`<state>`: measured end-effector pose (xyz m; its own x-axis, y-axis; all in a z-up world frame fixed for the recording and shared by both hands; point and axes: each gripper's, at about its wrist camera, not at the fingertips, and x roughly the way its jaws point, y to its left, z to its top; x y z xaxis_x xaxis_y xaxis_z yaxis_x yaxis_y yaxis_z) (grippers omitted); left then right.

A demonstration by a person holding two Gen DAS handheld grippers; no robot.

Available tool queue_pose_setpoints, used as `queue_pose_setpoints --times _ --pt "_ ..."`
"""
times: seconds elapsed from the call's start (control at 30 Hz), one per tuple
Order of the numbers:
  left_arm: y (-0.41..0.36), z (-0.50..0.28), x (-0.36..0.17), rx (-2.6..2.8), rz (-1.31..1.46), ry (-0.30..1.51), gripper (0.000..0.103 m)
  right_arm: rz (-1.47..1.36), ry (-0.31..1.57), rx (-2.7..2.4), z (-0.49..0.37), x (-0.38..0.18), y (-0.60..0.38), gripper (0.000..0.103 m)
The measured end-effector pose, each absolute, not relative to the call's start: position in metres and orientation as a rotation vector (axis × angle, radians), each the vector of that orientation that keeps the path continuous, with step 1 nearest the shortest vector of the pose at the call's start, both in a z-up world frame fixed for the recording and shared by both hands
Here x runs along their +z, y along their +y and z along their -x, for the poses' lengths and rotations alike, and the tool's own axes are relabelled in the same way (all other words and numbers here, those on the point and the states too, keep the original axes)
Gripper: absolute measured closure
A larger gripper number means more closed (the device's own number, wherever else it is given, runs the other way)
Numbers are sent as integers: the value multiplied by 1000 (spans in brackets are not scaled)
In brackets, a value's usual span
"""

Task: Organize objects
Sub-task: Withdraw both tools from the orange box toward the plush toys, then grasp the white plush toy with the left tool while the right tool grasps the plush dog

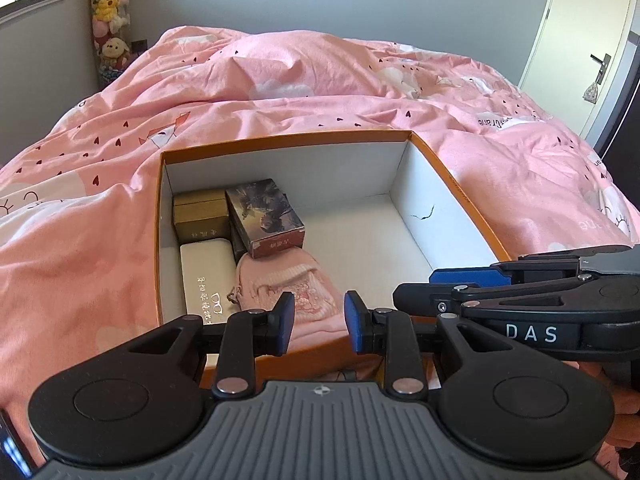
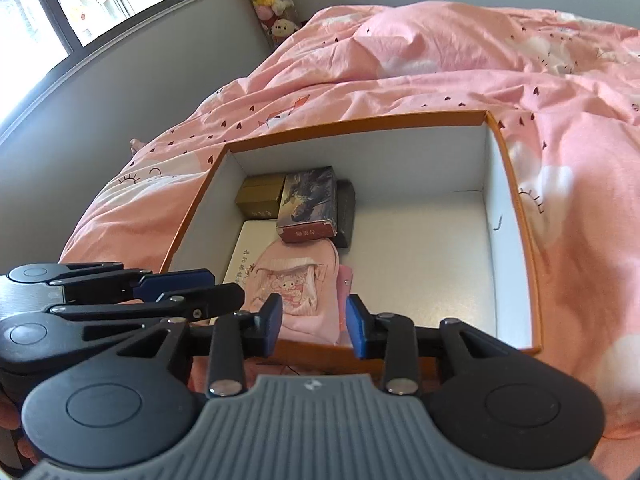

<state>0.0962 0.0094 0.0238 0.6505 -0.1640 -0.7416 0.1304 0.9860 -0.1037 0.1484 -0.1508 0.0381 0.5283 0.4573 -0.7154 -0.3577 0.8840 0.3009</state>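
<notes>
Both claws — left gripper and right gripper — hang spread and empty above the orange box; its contents fill the left half, suggesting packing nears completion — next item unseen.

orange box, pink heart-print duvet

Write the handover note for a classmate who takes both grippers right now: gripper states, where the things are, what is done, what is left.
Left gripper: open, holding nothing, at the near edge of the orange box.
Right gripper: open, holding nothing, beside the left one at the same edge.
In the box, all on its left side: gold box, picture box lying partly on a dark box, white glasses case, pink pouch.
Done: these five are packed.
Left: the box's right half is bare; no loose items show on the pink duvet.
</notes>
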Motion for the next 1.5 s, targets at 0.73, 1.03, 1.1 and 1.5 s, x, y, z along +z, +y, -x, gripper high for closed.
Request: queue_pose_setpoints --times 0.73,1.03,1.1,1.5 --pt "-34 -33 -18 -407 25 858 56 -67 880 184 -41 -3 -211 55" --pt "-42 -42 -33 -459 29 922 45 -71 906 146 -36 -8 -221 78" --pt "-45 -45 -34 -465 18 929 44 -84 912 143 -36 -9 -224 79" --pt "-68 -68 -58 -499 -4 1040 32 11 875 123 -33 1 -221 75"
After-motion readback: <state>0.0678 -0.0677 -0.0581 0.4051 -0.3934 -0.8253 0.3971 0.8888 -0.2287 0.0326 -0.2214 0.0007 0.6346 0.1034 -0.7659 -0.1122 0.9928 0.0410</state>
